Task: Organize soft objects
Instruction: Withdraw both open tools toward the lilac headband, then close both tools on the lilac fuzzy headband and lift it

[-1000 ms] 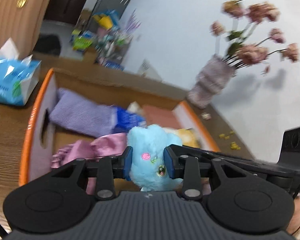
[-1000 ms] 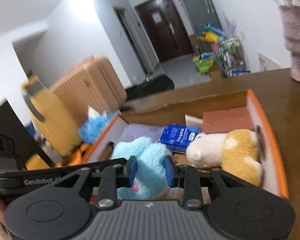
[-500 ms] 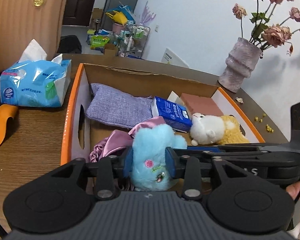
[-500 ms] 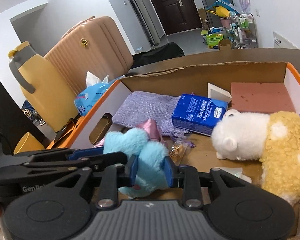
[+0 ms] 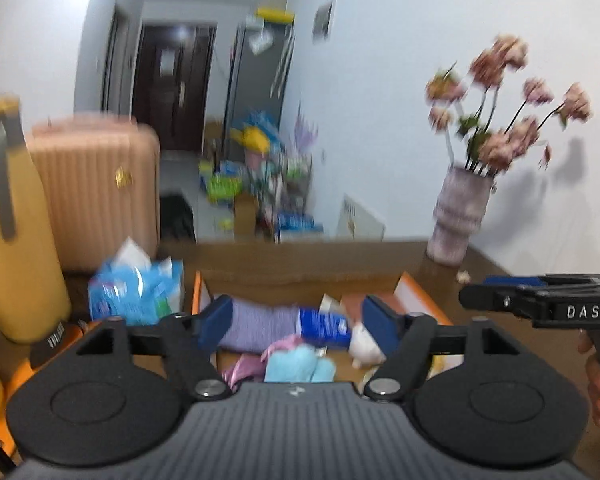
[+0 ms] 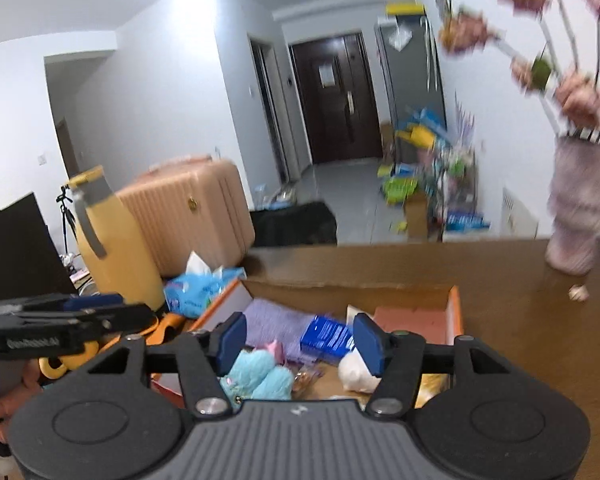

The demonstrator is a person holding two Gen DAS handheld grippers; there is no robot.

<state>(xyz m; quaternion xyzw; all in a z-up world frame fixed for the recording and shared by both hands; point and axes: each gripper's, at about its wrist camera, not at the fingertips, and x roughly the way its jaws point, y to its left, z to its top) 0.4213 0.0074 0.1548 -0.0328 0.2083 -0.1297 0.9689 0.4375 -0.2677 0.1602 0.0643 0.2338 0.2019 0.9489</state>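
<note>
The left gripper is seen with its jaws spread wide and nothing between the pads; they have just been opening, and the blue plush toy is now left lying below and just beyond them in the cardboard box. The right gripper is likewise parted, though less widely, and has also just been opening; nothing is pressed by its pads, and the same toy is seen low between its jaws, toward the left one, resting in the box. The placing of this toy can therefore be judged as done. Beside it, a pink cloth is tucked against its far side, and a white and yellow plush animal is found under the right jaw of the right gripper. Further beyond the jaws, a purple knitted cloth and a blue tissue packet are laid along the back, with a brick-coloured pad at the far right corner. Outside the box, beyond the left jaw, a blue tissue pack is left on the table; whether it is meant to be packed cannot be told. No other loose soft thing is seen, so little seems to remain.
</note>
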